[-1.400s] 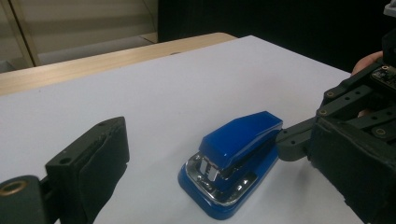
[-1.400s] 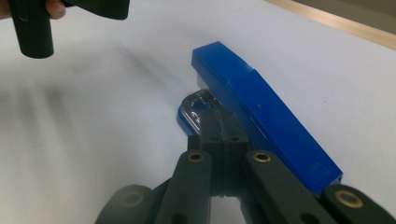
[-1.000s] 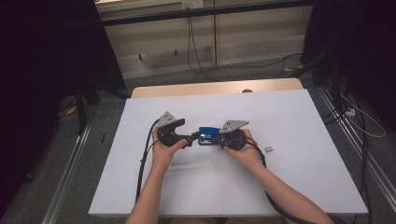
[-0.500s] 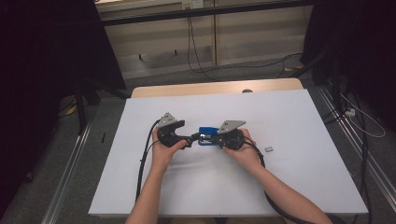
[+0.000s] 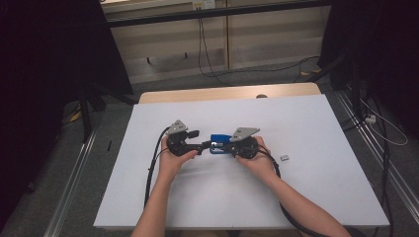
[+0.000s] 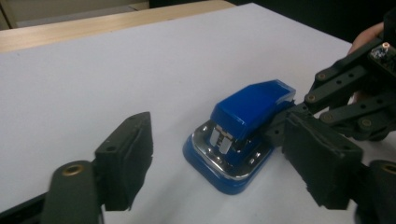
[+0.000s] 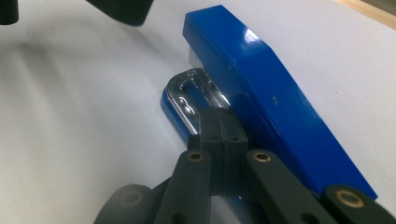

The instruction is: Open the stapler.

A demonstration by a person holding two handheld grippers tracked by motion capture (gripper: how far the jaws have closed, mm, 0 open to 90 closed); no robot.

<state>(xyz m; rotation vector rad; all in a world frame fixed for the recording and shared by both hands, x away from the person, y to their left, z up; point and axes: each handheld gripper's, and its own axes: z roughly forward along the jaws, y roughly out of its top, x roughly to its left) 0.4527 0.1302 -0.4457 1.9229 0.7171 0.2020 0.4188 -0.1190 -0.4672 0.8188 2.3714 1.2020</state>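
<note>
A blue stapler (image 5: 217, 138) lies on the white table, its top arm (image 6: 252, 105) raised a little off the chromed base. My left gripper (image 5: 202, 144) is open; in the left gripper view its jaws (image 6: 219, 147) stand wide apart, either side of the stapler's front end and not touching it. My right gripper (image 5: 221, 146) comes in from the other side and is shut. Its two pads (image 7: 220, 128) are pressed together and rest on the stapler's base (image 7: 187, 98), right beside the blue arm (image 7: 261, 84). Nothing shows between them.
A small grey piece (image 5: 284, 158) lies on the table to the right of the right hand. The white tabletop (image 5: 306, 123) ends in a wooden strip (image 5: 222, 93) at the far edge. Black cables (image 5: 150, 173) trail back from both grippers along the forearms.
</note>
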